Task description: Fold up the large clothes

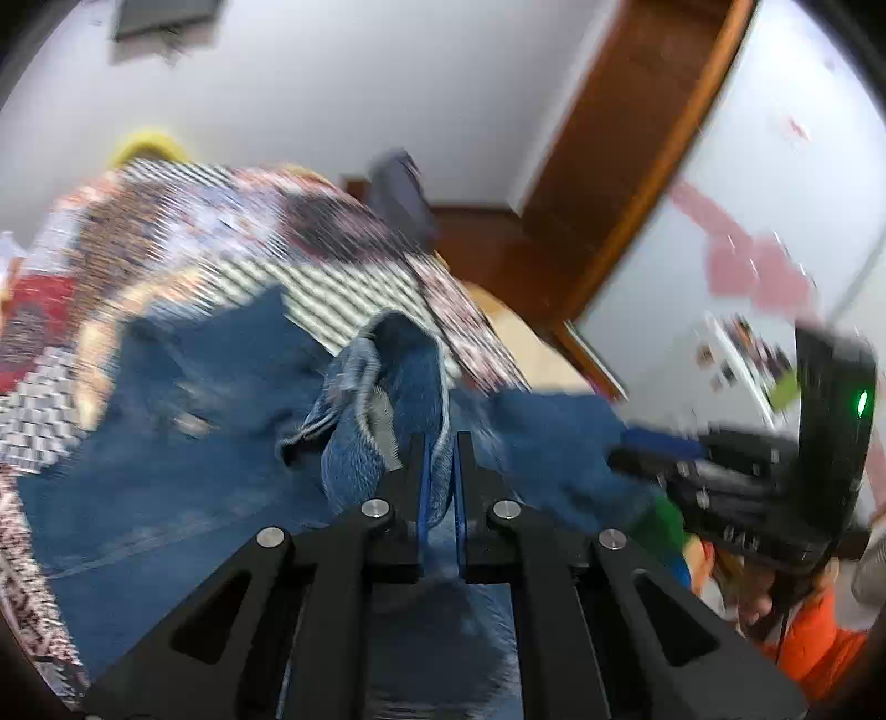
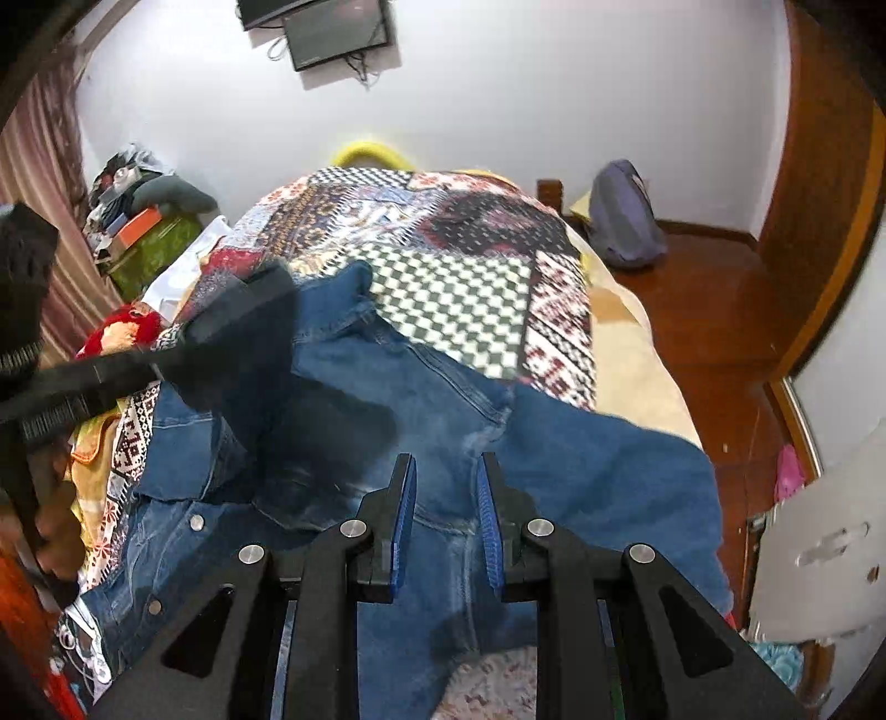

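Left wrist view, heavily blurred. Clamped between the nearly closed blue pads of the black two-finger left gripper [image 1: 440, 443]: a pale, frayed fold of the pair of blue denim jeans [image 1: 166, 443], raised above the rest of the cloth. Seen at far right: the black right gripper [image 1: 653, 443], with a stretch of denim reaching up to its tips.

Right wrist view, sharp. Spread across the near half of the multicoloured patchwork bedcover [image 2: 459, 288]: the same jeans, waistband and metal buttons at near left, one leg draped toward the near right edge of the bed. Held directly above the crotch seam: the right gripper, its ribbed blue pads set a small gap apart with denim visible in that gap. Could not be told whether those pads pressed on the cloth or merely stood over it. Crossed the left side as a dark smear: the left gripper.

Background. Slumped on the reddish wooden floor [image 2: 703, 310] at far right: a grey-purple fabric backpack [image 2: 626, 221]. Mounted on the white far wall: a black flat screen [image 2: 338, 33].
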`<state>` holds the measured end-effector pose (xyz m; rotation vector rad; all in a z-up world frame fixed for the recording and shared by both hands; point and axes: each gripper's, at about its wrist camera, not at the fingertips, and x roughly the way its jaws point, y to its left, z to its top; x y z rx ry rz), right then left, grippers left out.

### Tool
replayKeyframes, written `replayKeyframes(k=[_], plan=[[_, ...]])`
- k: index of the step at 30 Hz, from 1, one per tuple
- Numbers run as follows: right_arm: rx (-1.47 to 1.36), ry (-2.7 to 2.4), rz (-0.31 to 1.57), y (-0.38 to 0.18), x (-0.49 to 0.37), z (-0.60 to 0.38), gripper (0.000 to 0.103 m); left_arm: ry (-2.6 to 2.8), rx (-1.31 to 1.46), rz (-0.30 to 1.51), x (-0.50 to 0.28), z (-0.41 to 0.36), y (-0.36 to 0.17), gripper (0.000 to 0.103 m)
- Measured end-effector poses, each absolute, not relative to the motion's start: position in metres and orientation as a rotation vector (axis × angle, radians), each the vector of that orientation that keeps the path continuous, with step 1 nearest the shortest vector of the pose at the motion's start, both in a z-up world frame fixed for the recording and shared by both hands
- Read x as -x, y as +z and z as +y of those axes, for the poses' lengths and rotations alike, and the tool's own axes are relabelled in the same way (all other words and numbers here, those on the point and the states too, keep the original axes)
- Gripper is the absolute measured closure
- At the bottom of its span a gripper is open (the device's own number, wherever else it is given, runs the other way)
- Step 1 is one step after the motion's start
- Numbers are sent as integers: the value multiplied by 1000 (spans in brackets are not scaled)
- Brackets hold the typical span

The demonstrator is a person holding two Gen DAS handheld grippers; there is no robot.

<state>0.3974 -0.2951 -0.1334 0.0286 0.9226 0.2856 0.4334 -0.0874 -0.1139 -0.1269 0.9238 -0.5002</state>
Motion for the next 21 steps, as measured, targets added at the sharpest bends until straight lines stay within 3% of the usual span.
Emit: replayKeyframes(k=[3, 8, 11, 14, 21], plan=[[-25, 265, 943, -140, -396, -305, 85, -576, 81, 1004, -425, -121, -131, 96], [-54, 277, 1006, -156, -401, -305, 85, -568, -75, 1031, -407, -136, -147, 58], [-80, 308, 1047, -166, -408, -297, 85, -497, -84, 963, -395, -102, -138, 37], [-83, 308, 1085, -174, -418, -283, 85, -385, -78, 909, -387, -57, -131, 23], [-6, 383, 1145, -195, -442, -222, 85, -73, 28, 974, -377, 76, -165, 20]])
